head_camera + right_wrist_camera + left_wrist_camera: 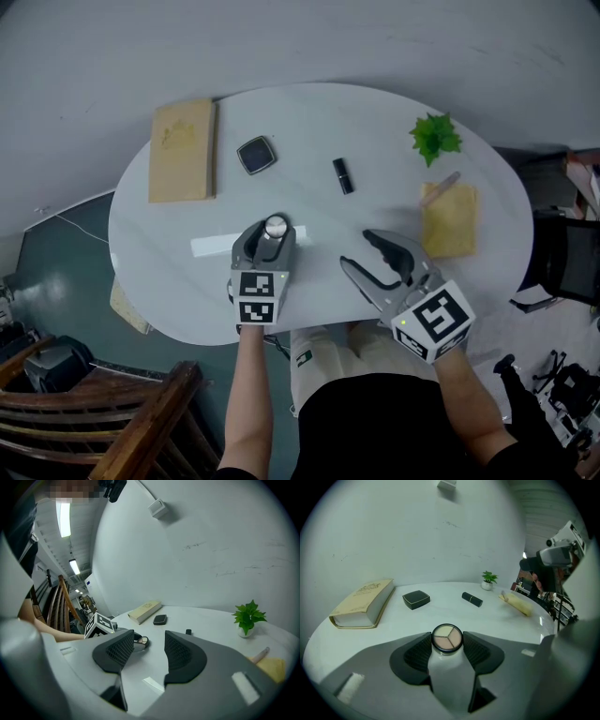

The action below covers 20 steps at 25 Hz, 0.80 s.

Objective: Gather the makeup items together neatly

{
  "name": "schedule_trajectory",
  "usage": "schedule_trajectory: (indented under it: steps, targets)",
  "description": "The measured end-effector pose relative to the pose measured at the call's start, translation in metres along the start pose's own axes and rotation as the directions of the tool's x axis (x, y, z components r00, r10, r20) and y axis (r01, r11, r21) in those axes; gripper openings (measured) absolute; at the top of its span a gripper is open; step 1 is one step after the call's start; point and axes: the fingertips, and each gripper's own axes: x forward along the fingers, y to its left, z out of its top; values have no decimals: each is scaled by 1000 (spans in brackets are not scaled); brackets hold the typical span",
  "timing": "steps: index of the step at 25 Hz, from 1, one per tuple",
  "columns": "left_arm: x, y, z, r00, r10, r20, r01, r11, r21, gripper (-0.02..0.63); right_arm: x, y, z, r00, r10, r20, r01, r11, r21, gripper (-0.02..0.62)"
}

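Observation:
A small round eyeshadow pot (447, 636) with three pale shades sits between the pads of my left gripper (447, 645), which press on its sides; the gripper holds it near the table's front edge (274, 228). A black square compact (256, 155) and a black lipstick (343, 175) lie farther back on the round white table (375, 122). My right gripper (359, 249) hovers open to the right of the left one, with nothing between its pads (125, 649). In the right gripper view the pot (140, 642) shows past the left pad.
A tan book (183, 150) lies at the back left. A small green plant (435, 138) stands at the back right, with a yellow cloth (450, 220) and a pale stick in front of it. A white strip (211, 246) lies left of the left gripper.

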Motion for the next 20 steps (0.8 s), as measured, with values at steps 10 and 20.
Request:
schedule_trajectory:
  steps: [10, 20]
  targets:
    - [9, -36, 7, 998, -57, 7, 56, 997, 46, 209, -16, -6, -6, 1000, -25, 10, 25, 1000, 7, 207]
    - [18, -58, 7, 996, -84, -9, 84, 992, 93, 210, -28, -12, -14, 999, -42, 12, 42, 999, 23, 207]
